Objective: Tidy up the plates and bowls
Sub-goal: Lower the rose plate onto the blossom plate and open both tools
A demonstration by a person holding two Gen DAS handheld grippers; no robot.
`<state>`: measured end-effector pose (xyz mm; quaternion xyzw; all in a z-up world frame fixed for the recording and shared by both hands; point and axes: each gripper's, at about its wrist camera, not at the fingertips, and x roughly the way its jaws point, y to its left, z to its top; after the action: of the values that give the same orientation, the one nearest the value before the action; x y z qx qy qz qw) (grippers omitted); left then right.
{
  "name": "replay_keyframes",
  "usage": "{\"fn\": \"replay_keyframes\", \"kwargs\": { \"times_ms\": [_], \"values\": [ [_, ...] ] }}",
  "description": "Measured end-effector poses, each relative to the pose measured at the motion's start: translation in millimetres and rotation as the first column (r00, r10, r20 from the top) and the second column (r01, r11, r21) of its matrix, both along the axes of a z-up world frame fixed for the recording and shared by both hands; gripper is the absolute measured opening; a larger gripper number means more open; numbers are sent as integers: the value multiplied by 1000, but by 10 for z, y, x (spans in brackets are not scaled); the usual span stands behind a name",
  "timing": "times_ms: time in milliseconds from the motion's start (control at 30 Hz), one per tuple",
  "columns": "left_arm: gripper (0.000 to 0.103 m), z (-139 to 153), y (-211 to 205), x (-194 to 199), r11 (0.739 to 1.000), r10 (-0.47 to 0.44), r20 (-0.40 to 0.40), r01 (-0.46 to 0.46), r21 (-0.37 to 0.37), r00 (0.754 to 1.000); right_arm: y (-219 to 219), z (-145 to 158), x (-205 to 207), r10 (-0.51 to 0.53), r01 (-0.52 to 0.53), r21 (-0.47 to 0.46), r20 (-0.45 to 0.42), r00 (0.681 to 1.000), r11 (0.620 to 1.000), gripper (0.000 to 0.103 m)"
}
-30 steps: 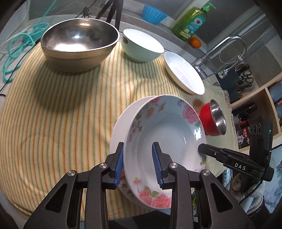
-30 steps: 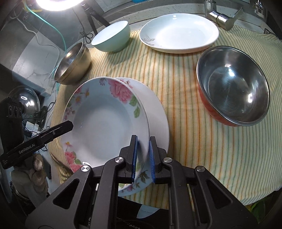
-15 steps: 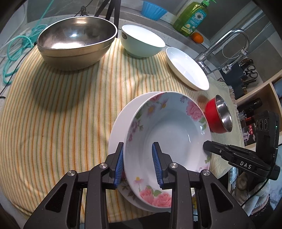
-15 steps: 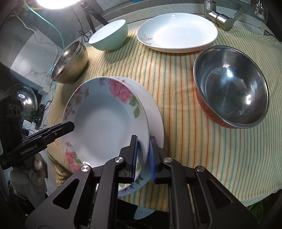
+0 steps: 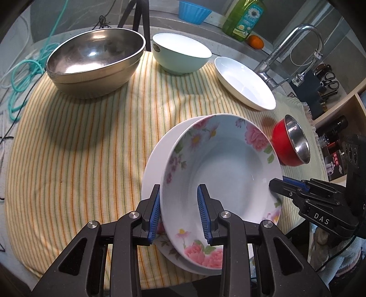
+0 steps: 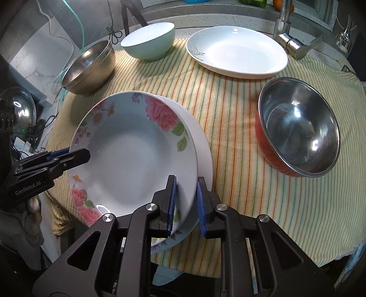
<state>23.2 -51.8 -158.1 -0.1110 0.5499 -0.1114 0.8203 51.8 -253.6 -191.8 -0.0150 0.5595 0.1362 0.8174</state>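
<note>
A floral plate (image 5: 224,173) sits tilted on another plate (image 5: 155,160) on the striped cloth. My left gripper (image 5: 179,212) straddles the floral plate's near rim, its jaws apart. In the right wrist view the floral plate (image 6: 132,155) lies on the lower plate (image 6: 201,146). My right gripper (image 6: 185,203) straddles the rims of both plates, jaws slightly apart. Each gripper shows in the other's view, the right one (image 5: 288,185) and the left one (image 6: 66,157), at opposite sides of the plate.
On the cloth stand a large steel bowl (image 5: 96,61), a mint bowl (image 5: 180,54), a white plate (image 5: 244,82) and a red steel bowl (image 6: 297,128). A faucet (image 5: 286,45), soap bottle (image 5: 244,18) and blue cup (image 5: 194,10) are behind.
My right gripper's jaws have opened a little around the plate rims. The floral plate has settled lower on the plate beneath. Both cameras have moved slightly closer and lower.
</note>
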Motion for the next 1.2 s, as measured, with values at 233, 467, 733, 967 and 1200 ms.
{"fn": "replay_keyframes", "kwargs": {
  "times_ms": [233,467,733,967,1200],
  "values": [
    [29,6,-64,5,999,-13,5,13,38,1000,78,7,-16,29,-27,-79,22,999,997,21],
    [29,6,-85,3,998,-18,13,18,61,1000,99,5,-20,38,-35,-97,31,999,995,21],
    [30,5,-114,13,996,-31,17,29,89,999,101,13,-16,39,-35,-103,38,999,994,21],
    [30,6,-151,15,993,-42,19,40,115,999,118,14,-25,43,-37,-120,47,998,992,21],
    [33,12,-164,18,991,-49,21,45,130,999,114,17,-26,41,-34,-120,56,998,992,21]
  ]
}}
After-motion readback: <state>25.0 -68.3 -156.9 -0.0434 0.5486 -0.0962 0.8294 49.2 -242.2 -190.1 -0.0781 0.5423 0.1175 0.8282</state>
